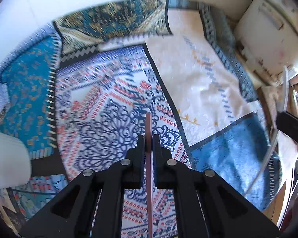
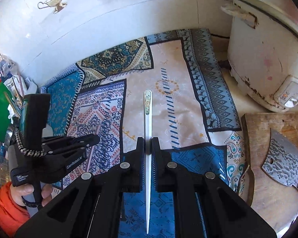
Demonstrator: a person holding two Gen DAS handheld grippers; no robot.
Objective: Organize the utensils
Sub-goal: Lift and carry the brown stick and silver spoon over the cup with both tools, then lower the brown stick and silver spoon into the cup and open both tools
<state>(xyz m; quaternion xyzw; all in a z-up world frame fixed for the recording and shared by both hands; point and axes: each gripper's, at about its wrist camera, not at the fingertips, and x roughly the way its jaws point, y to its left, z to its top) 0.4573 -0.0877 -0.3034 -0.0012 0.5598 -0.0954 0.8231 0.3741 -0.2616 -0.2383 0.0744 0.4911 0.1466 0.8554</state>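
Note:
My left gripper (image 1: pixel 148 138) is shut on a thin pinkish-brown chopstick (image 1: pixel 148 127) that runs along the fingers, above the patterned cloth (image 1: pixel 101 107). My right gripper (image 2: pixel 148 140) is shut on a white chopstick (image 2: pixel 147 115) with a painted flat end pointing forward, held over the cream panel of the cloth (image 2: pixel 168 103). The left gripper (image 2: pixel 93 139) also shows at the left of the right wrist view, held by a hand in an orange sleeve, with its chopstick (image 2: pixel 93 148) sticking out.
A worn white rice cooker (image 2: pixel 268 59) stands at the right. A wooden cutting board (image 2: pixel 268 178) with a cleaver (image 2: pixel 284 158) lies right of the cloth. A white tiled wall (image 2: pixel 89 19) is behind. Cluttered packages (image 2: pixel 2 91) sit at far left.

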